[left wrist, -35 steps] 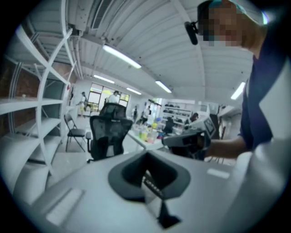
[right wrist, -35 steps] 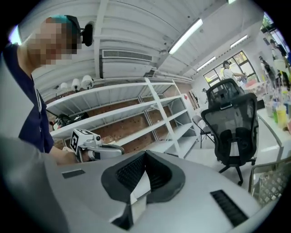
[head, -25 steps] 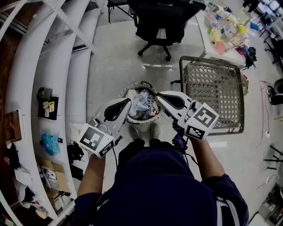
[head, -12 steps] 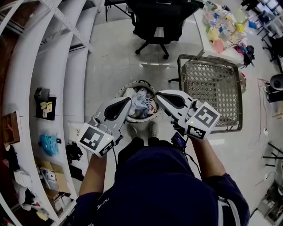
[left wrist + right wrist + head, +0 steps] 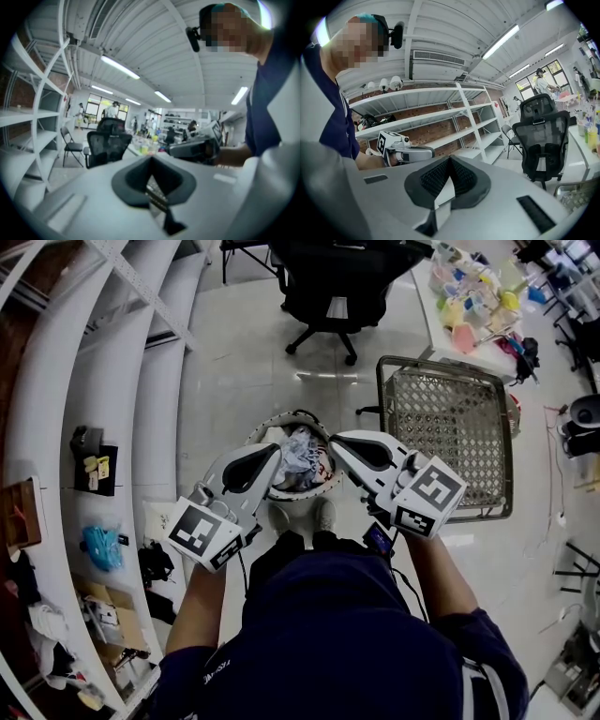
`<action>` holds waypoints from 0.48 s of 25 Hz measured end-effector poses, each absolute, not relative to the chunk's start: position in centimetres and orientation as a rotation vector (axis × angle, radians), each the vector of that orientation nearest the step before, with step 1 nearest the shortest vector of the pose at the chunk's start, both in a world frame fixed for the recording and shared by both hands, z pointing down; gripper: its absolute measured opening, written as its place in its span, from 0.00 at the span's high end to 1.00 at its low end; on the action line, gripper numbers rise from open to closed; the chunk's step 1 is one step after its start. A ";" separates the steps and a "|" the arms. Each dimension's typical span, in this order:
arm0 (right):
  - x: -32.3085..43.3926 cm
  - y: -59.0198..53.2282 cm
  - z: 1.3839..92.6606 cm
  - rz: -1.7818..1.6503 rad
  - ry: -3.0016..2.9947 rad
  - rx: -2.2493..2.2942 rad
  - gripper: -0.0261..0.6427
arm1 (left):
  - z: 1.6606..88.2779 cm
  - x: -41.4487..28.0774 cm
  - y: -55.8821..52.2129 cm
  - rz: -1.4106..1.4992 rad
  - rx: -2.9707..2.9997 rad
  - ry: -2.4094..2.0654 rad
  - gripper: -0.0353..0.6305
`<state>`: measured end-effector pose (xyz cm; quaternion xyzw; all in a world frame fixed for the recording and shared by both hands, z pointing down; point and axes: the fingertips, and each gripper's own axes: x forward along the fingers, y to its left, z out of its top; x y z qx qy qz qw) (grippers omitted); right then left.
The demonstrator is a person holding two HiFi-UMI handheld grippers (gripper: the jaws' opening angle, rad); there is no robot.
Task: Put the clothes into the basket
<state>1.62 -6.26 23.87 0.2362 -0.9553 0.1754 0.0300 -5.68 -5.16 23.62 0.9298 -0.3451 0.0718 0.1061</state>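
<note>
- Two tongs, each pressed together on nothing: the left gripper point(image 5: 269, 457) and the right gripper point(image 5: 337, 442) are held side by side, tips angled toward each other
- between and below those tips, just beyond the person's shoes point(image 5: 323, 515), the round basket point(image 5: 296, 415) sits on the floor; bundled clothes point(image 5: 302, 456) lie inside it
- right of it stands a wire cart point(image 5: 450, 427); white shelves point(image 5: 84, 381) run along the left
- farthest, a black office chair point(image 5: 342, 282)
</note>
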 end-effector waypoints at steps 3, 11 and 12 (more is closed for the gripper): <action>1.8 -6.2 23.8 0.532 -2.944 0.735 0.95 | 23.5 -5.4 -5.1 0.212 2.745 -1.008 0.94; 1.7 -5.9 23.9 0.542 -2.938 0.728 0.95 | 23.8 -5.7 -4.7 0.224 2.736 -1.009 0.94; 1.7 -5.8 24.0 0.547 -2.937 0.727 0.95 | 23.9 -5.7 -4.6 0.224 2.731 -1.007 0.94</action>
